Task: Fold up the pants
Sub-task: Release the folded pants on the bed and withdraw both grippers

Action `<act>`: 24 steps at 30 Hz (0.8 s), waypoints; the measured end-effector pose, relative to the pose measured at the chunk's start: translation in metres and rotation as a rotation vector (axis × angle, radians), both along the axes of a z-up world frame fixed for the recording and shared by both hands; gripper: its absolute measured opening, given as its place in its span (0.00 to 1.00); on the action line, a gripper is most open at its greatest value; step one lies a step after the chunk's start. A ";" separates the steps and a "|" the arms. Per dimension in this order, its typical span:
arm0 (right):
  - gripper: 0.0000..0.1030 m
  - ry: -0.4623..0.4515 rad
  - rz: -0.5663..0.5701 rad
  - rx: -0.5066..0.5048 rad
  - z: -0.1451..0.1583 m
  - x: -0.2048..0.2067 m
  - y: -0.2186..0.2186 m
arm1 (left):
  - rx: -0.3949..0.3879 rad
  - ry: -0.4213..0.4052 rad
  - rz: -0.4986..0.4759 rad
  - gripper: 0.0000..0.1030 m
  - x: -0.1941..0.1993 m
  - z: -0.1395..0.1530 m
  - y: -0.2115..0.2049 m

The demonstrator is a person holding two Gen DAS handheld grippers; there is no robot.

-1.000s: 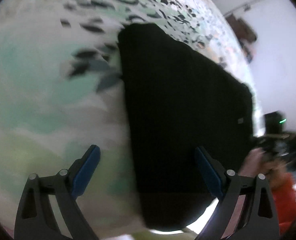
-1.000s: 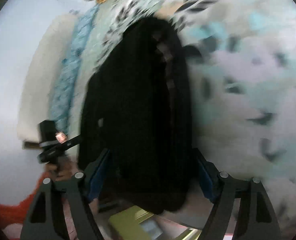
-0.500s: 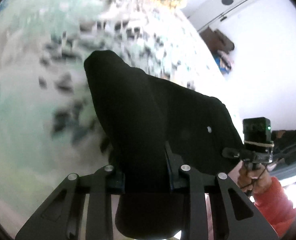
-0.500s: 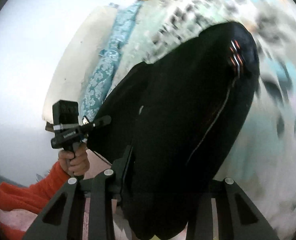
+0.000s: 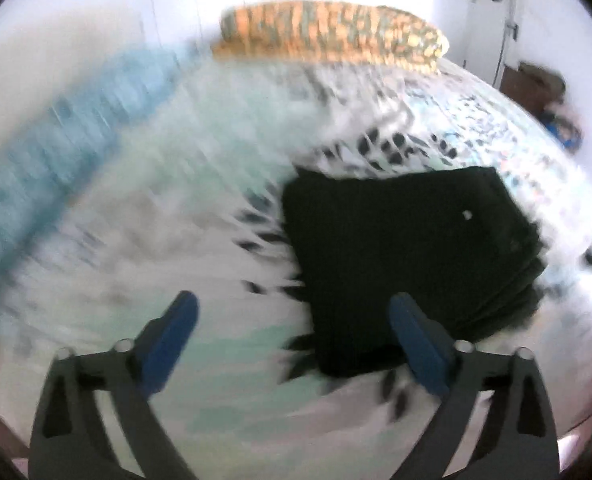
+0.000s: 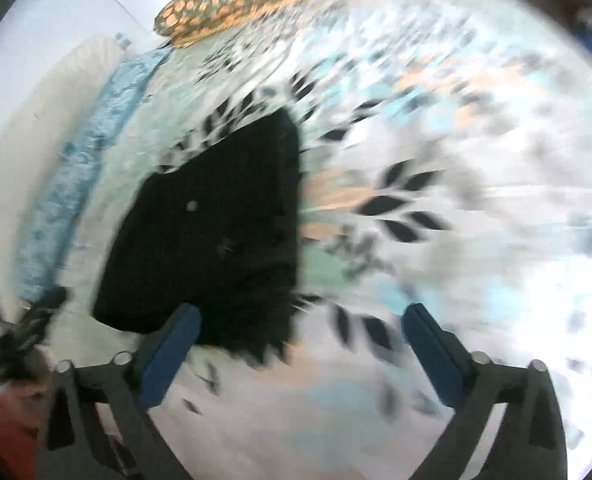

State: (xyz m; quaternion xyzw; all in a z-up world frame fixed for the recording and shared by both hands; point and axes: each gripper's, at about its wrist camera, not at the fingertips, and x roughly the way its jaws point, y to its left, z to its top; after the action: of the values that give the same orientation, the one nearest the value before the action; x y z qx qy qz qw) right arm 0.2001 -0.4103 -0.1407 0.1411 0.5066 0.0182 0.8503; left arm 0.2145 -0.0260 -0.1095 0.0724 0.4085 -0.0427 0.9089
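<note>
The black pants (image 5: 408, 256) lie folded into a thick square stack on the leaf-patterned bedsheet (image 5: 215, 208). In the left wrist view they are right of centre, just beyond my left gripper (image 5: 293, 316), which is open and empty with blue pads. In the right wrist view the pants (image 6: 215, 232) lie left of centre, ahead of the left finger of my right gripper (image 6: 302, 328), which is open and empty. Both views are motion-blurred.
An orange patterned pillow (image 5: 332, 32) lies at the head of the bed. A blue patterned cloth (image 6: 83, 152) runs along the bed's left side by the white wall. The other hand in an orange sleeve (image 6: 11, 412) shows at lower left in the right wrist view.
Half a second ago both grippers were shut on the pants and lifting them. Now both have let go and opened, and the pants lie folded in a shorter stack on the bed.
</note>
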 end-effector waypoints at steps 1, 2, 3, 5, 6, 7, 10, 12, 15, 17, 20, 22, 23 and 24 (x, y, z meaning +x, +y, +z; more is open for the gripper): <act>1.00 -0.037 -0.015 -0.034 0.011 -0.015 0.006 | 0.036 -0.014 -0.018 0.97 -0.012 0.003 -0.002; 1.00 -0.067 -0.021 -0.058 0.023 -0.029 0.013 | 0.038 0.002 -0.032 0.98 -0.019 0.006 -0.005; 1.00 -0.081 -0.026 -0.077 0.032 -0.042 0.018 | 0.024 0.029 -0.038 0.98 -0.027 0.011 -0.007; 1.00 -0.103 -0.034 -0.109 0.051 -0.065 0.036 | -0.007 0.067 -0.034 0.98 -0.044 0.025 -0.010; 1.00 -0.118 -0.032 -0.123 0.059 -0.076 0.045 | -0.012 0.062 -0.032 0.98 -0.052 0.034 -0.011; 1.00 -0.133 -0.027 -0.138 0.065 -0.083 0.057 | -0.016 0.052 -0.030 0.98 -0.058 0.043 -0.011; 1.00 -0.182 -0.010 -0.193 0.087 -0.108 0.083 | 0.002 0.020 0.011 0.99 -0.077 0.064 -0.015; 1.00 -0.203 0.016 -0.183 0.096 -0.114 0.100 | 0.051 0.003 0.041 0.99 -0.086 0.072 -0.019; 1.00 -0.214 0.045 -0.213 0.105 -0.119 0.119 | 0.047 -0.010 0.067 0.99 -0.095 0.082 -0.017; 1.00 -0.222 0.059 -0.225 0.110 -0.121 0.128 | 0.046 0.003 0.111 0.99 -0.095 0.085 -0.013; 1.00 -0.226 0.069 -0.229 0.116 -0.126 0.138 | 0.037 0.034 0.117 0.99 -0.097 0.087 -0.009; 1.00 -0.226 0.073 -0.242 0.118 -0.130 0.143 | 0.025 0.063 0.092 0.99 -0.100 0.086 -0.010; 1.00 -0.228 0.075 -0.247 0.118 -0.131 0.144 | 0.011 0.071 0.085 0.99 -0.102 0.085 -0.009; 1.00 -0.225 0.077 -0.254 0.118 -0.132 0.145 | 0.000 0.077 0.082 0.99 -0.103 0.085 -0.009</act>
State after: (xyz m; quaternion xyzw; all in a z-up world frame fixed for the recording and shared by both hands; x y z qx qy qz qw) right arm 0.0677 -0.2649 -0.0228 0.0099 0.4113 0.0022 0.9114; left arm 0.1112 -0.0351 -0.0240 0.0541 0.4459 -0.0083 0.8934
